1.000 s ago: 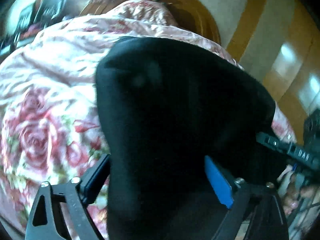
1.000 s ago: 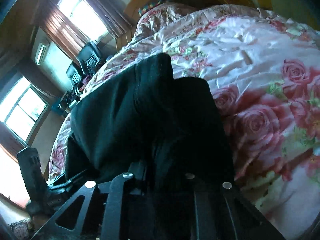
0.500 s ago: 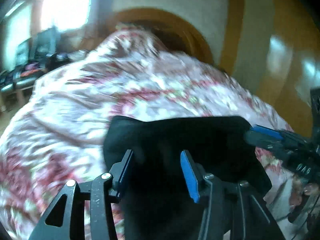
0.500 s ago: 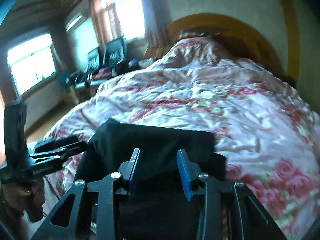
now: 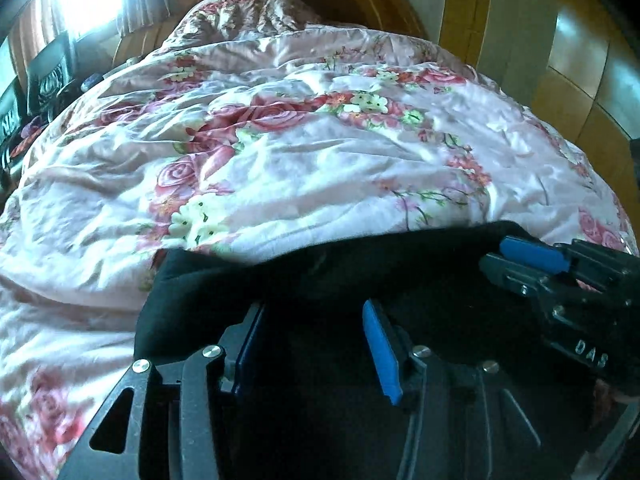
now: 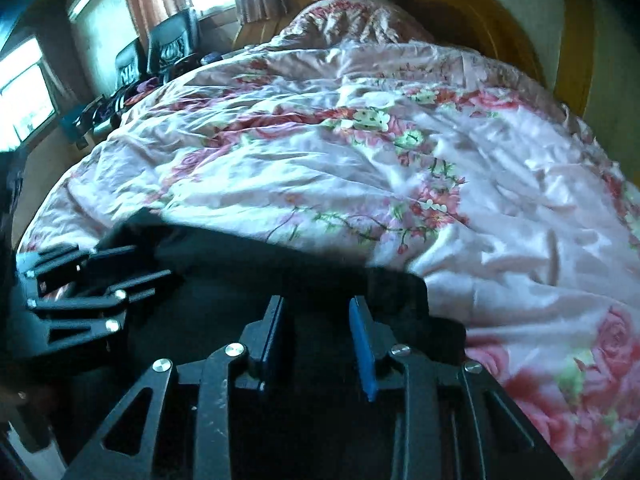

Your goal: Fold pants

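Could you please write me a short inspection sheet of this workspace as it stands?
Surface: bed with rumpled floral quilt.
Job's things: black pants at the quilt's near edge.
Clutter: nothing seen on the quilt.
Grippers: left gripper and right gripper jaws parted over the pants; whether the pads press cloth is unclear.
Cables: nothing seen.
Surroundings: wooden headboard, bright windows, dark chairs.
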A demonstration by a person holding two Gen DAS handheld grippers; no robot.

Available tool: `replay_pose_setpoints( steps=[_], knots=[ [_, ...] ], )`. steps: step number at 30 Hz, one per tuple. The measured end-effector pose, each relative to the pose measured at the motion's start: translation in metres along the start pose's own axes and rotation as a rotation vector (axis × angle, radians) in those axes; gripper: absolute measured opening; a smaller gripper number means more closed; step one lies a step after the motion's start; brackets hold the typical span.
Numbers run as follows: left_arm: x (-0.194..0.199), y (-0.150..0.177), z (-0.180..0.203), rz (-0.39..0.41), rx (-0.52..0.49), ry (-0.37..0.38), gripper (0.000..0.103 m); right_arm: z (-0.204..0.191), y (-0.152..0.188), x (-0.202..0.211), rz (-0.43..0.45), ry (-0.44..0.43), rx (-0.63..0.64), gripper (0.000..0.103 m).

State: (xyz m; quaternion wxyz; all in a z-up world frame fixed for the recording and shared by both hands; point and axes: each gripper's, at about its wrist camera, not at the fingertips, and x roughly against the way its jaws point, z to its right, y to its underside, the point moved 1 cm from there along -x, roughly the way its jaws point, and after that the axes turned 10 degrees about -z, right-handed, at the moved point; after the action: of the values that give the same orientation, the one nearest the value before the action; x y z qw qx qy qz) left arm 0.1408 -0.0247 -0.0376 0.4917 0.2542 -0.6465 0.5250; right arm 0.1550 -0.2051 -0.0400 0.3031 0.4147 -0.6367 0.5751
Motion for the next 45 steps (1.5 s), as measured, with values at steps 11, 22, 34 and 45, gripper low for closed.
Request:
replay_pose_setpoints(
  steps=[11,22,34,45],
  knots=[
    [0.037,0.020,0.007,0.094,0.030,-0.048,0.051,-0.009,0.014,0.040,0.108,-0.037,0.037,0.036],
    [0.076,0.077,0.013,0.093,0.088,-0.144,0.051,-0.041,0.085,0.096,0.221,-0.031,0.081,0.049],
    [0.076,0.106,0.021,0.085,0.070,-0.166,0.051,-0.042,0.116,0.077,0.144,0.049,0.131,0.050],
    [0.087,0.122,0.011,0.087,0.106,-0.142,0.051,-0.036,0.118,0.081,0.144,0.012,0.107,0.050]
  ],
)
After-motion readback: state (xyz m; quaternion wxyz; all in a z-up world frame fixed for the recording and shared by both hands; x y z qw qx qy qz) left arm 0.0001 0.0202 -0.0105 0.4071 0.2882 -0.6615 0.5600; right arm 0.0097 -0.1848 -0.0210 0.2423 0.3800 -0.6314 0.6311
